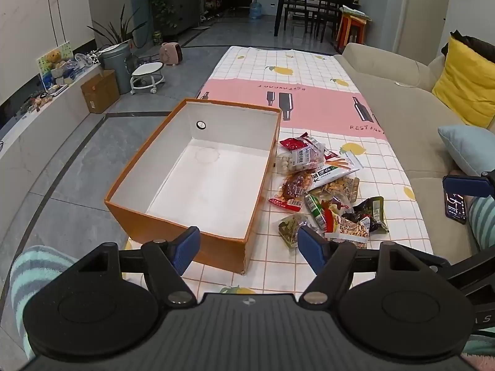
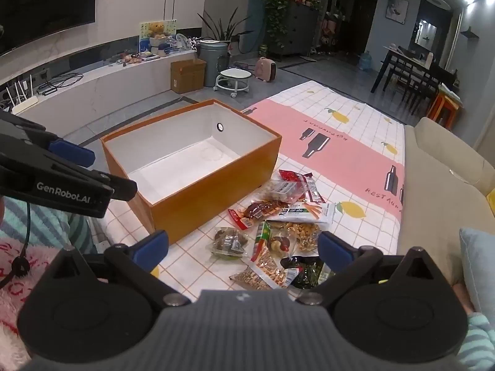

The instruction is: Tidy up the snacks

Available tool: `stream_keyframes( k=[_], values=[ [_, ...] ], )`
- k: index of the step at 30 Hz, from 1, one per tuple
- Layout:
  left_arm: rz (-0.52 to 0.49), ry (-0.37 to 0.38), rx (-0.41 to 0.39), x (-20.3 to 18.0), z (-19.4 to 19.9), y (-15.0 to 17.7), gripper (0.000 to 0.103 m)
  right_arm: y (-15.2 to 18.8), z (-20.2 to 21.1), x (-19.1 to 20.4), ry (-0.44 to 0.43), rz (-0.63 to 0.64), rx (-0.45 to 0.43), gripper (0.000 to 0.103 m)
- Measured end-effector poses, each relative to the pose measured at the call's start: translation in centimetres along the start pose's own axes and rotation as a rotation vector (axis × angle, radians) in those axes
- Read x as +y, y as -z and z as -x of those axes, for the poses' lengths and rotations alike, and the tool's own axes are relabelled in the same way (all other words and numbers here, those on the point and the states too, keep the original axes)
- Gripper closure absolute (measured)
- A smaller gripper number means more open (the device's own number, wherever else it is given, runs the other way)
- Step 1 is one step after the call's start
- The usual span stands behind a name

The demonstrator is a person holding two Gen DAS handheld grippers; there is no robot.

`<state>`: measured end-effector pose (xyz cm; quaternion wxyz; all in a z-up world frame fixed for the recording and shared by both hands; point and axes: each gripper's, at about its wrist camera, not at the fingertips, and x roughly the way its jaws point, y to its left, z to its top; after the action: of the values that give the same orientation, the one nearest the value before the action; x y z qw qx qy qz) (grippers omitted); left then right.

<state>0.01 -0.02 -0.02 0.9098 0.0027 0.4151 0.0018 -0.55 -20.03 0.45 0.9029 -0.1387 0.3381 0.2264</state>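
Note:
An open orange box (image 1: 185, 235) with a white, bare inside stands on the table; it also shows in the right wrist view (image 2: 216, 191). A pile of snack packets (image 1: 324, 191) lies on the tablecloth to the box's right, and shows in the right wrist view (image 2: 278, 225). My left gripper (image 1: 247, 245) is open and holds nothing, just in front of the box's near wall. My right gripper (image 2: 244, 245) is open and holds nothing, above the near side of the pile. The left gripper also shows at the left of the right wrist view (image 2: 71, 154).
A checked tablecloth (image 1: 309, 92) with lemons and a pink band covers the table. A beige sofa (image 1: 417, 117) with yellow and blue cushions runs along the right. A phone (image 1: 455, 207) lies at the right. The floor drops off to the box's left.

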Motion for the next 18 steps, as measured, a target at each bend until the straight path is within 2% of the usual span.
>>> stream_keyframes(
  k=[18],
  values=[
    [0.010, 0.000, 0.004, 0.42, 0.18, -0.15, 0.019, -0.25, 0.38, 0.39, 0.017, 0.023, -0.005, 0.004]
  ],
)
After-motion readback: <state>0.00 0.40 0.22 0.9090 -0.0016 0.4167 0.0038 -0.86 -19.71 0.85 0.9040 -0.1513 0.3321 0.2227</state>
